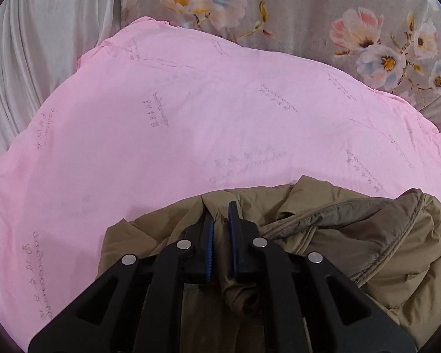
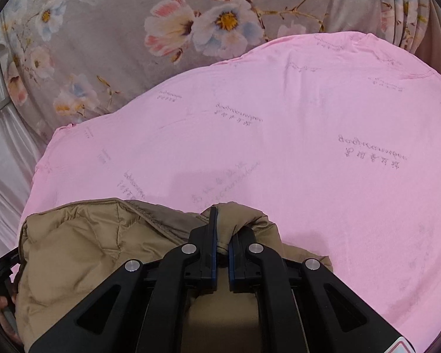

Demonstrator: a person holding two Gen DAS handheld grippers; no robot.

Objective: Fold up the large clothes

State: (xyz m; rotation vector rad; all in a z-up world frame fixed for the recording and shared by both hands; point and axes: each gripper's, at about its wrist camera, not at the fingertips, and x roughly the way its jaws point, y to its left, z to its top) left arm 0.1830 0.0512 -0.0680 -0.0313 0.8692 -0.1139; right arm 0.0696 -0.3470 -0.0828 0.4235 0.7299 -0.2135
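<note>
A tan quilted puffer jacket (image 1: 367, 235) lies bunched at the near edge of a pink sheet (image 1: 161, 132). My left gripper (image 1: 220, 220) is shut on a fold of the jacket's fabric, which is pinched between the blue pads. In the right wrist view the same jacket (image 2: 88, 250) spreads to the left, and my right gripper (image 2: 222, 235) is shut on another bunched fold of it. The jacket's darker lining and stitched hem (image 1: 352, 214) show to the right of the left gripper.
The pink sheet (image 2: 308, 147) with faint printed text covers the work surface. Behind it hang a floral grey curtain (image 1: 308, 14) and white drapes (image 1: 29, 58). A hand holding the other gripper's handle (image 2: 0, 294) shows at the far left of the right wrist view.
</note>
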